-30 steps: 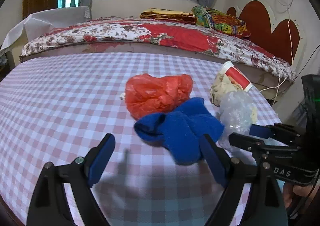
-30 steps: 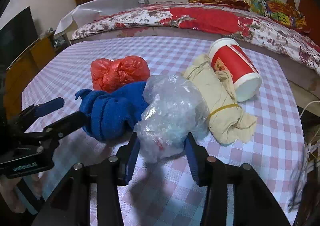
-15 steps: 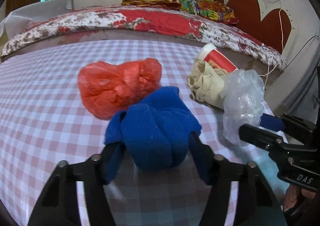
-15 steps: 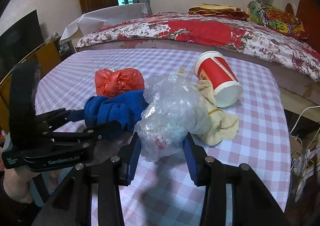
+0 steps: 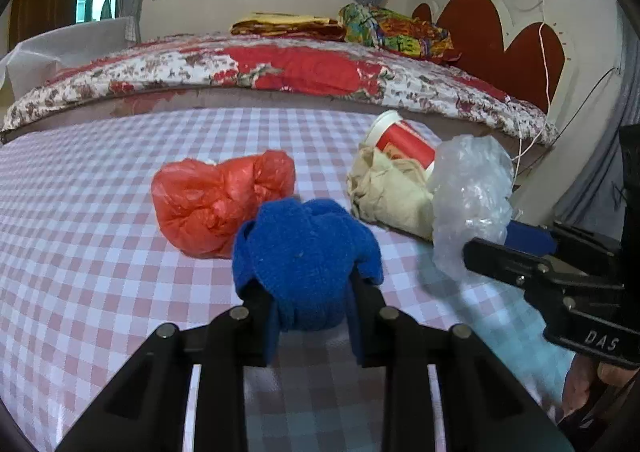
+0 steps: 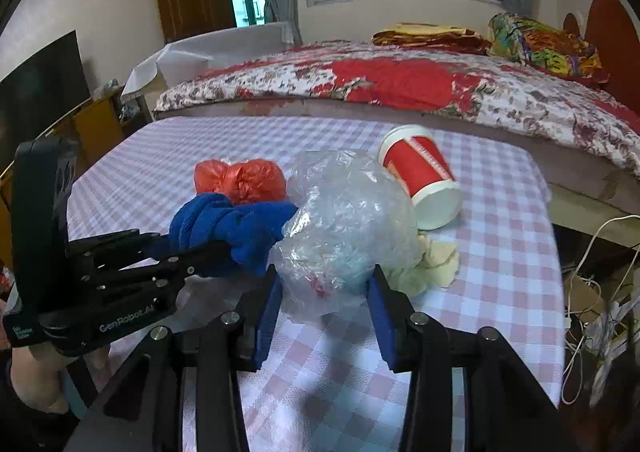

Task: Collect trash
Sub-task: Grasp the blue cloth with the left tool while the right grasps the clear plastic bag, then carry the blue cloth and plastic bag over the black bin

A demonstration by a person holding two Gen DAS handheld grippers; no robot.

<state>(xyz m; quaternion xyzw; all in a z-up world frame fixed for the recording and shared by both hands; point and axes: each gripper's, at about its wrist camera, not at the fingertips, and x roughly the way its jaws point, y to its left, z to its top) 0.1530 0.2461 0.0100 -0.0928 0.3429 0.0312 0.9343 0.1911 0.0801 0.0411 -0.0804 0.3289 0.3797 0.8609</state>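
On the pink checked tablecloth [image 5: 80,252] lie a crumpled red plastic bag [image 5: 220,195], a beige rag bundle [image 5: 392,191] and a tipped red paper cup [image 5: 404,139]. My left gripper [image 5: 310,308] is closing, its blue pads pressing both sides of a knotted blue cloth [image 5: 304,248]. My right gripper [image 6: 324,292] is shut on a crumpled clear plastic bag [image 6: 348,219], held just above the table. In the right wrist view, the blue cloth [image 6: 224,223] sits in the left gripper [image 6: 200,242] beside the clear bag. The red bag [image 6: 244,179] and cup [image 6: 424,171] lie behind.
A bed with a red floral quilt [image 5: 320,71] runs along the table's far side. White cables [image 6: 592,292] hang off the table's right edge. A dark screen on a wooden cabinet [image 6: 40,91] stands at the left.
My left gripper moved forward around the blue cloth and closed on it. The right gripper, still holding the clear bag, rose a little off the table.
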